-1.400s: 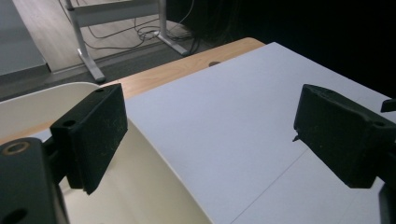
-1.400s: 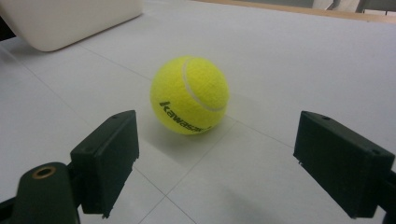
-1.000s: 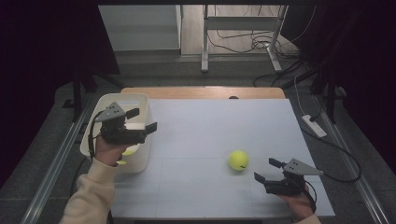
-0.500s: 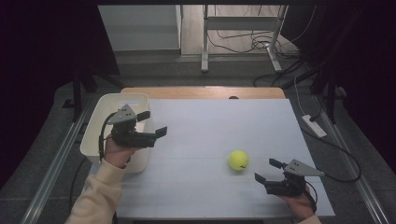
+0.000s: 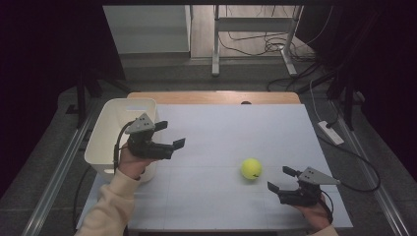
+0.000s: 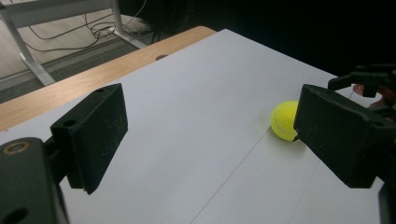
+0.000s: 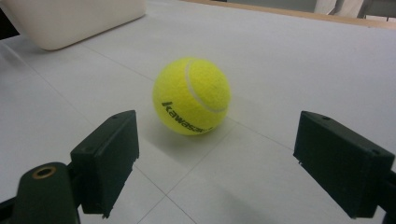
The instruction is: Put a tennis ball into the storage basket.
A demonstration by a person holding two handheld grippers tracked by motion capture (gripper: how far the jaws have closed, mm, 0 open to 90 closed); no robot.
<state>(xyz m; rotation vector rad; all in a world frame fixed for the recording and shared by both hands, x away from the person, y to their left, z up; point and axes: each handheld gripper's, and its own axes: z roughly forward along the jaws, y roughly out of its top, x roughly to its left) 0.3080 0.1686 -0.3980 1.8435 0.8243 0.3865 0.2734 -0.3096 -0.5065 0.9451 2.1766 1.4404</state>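
Note:
A yellow tennis ball (image 5: 251, 168) lies on the white table mat (image 5: 221, 128), right of the middle. My left gripper (image 5: 169, 134) hovers open and empty just right of a white bin (image 5: 114, 129), pointing toward the ball. In the left gripper view the ball (image 6: 283, 120) shows far off, partly behind the right jaw, with nothing between the wide jaws of the left gripper (image 6: 210, 126). My right gripper (image 5: 279, 179) rests open near the front right edge, a short way from the ball. Its own view has the ball (image 7: 192, 95) ahead of the right gripper (image 7: 215, 140), apart from both jaws.
The white bin (image 7: 70, 18) stands at the table's left edge. A wooden strip (image 5: 211, 97) runs along the far side of the mat. Beyond it are desk legs and cables on the floor (image 5: 255, 44). A power strip (image 5: 330, 132) lies off the right edge.
My left gripper has moved right, from over the bin out over the mat, still open. The right gripper and the ball have stayed put.

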